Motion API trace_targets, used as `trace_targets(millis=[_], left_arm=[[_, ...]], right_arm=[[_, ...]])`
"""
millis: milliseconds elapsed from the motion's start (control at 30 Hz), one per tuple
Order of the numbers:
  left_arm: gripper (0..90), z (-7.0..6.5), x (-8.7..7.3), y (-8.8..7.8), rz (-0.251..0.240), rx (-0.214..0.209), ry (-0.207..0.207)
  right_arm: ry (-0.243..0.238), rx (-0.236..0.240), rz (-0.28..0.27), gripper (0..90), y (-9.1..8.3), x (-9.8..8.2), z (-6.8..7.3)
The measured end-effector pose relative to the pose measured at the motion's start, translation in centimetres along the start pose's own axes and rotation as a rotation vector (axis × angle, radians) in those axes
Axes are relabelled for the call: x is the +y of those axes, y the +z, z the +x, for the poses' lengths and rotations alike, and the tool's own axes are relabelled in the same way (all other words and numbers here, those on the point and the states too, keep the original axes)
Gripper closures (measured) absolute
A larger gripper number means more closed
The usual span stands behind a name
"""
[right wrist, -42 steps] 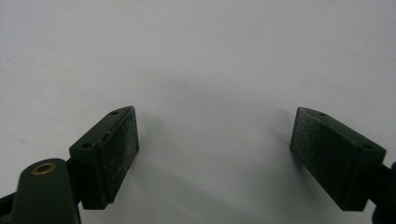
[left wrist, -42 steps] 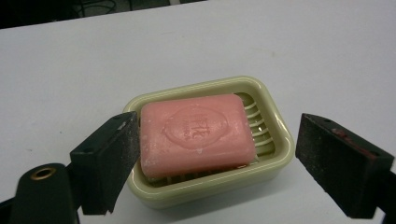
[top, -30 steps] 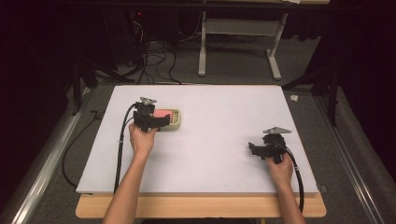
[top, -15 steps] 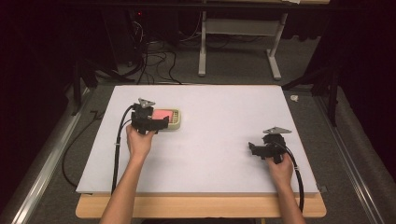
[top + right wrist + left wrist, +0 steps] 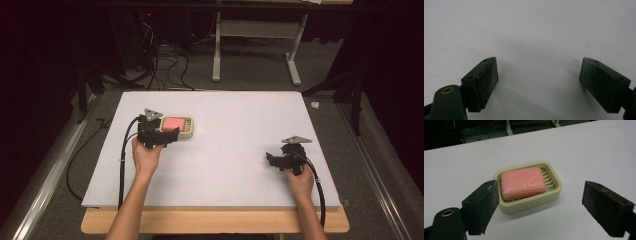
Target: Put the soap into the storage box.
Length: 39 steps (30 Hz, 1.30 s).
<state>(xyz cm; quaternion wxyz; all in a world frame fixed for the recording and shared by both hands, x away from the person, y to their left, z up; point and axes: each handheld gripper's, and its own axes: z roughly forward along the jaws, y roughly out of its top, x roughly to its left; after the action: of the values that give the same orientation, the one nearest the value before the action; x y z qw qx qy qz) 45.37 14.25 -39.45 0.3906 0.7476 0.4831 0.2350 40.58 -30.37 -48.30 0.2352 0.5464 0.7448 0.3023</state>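
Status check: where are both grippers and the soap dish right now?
Left gripper open, jaws wide, just short of the soap dish. Pink soap lies in the dish, untouched. Right gripper open over bare white table. Nothing in the way.

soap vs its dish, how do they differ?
The soap is pink; the dish is pale cream. The soap is a solid rounded bar with a smooth top, while the dish is an open tray with ribs showing beside the bar. The soap is smaller and lies inside the dish; the dish sits on the table. Both are rounded rectangles lying flat, with their long sides in line.
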Motion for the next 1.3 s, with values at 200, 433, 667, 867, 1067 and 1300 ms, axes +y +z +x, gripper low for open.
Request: trace_targets(millis=[200, 433, 667, 867, 1067, 1300], left_arm=[[14.9, 0.1, -0.4, -0.6, -0.006, -0.01, -0.003], [14.9, 0.1, -0.8, -1.0, -0.008, -0.02, -0.003], [14.9, -0.1, -1.2, -1.4, -0.005, -0.031, 0.008], [14.9, -0.2, -1.7, -1.7, -0.003, -0.043, 0.006], [14.9, -0.2, -2.1, -2.0, -0.003, -0.052, 0.002], [15.1, -0.1, -2.5, -2.4, -0.007, -0.061, 0.004]], right_arm=[[0.0, 0.0, 0.0, 16.0, 0.0, 0.0, 0.0], [0.0, 0.0, 0.0, 16.0, 0.0, 0.0, 0.0], [0.0, 0.0, 0.0, 16.0, 0.0, 0.0, 0.0], [0.0, 0.0, 0.0, 16.0, 0.0, 0.0, 0.0], [0.0, 0.0, 0.0, 16.0, 0.0, 0.0, 0.0], [-0.002, 0.0, 0.0, 16.0, 0.0, 0.0, 0.0]])
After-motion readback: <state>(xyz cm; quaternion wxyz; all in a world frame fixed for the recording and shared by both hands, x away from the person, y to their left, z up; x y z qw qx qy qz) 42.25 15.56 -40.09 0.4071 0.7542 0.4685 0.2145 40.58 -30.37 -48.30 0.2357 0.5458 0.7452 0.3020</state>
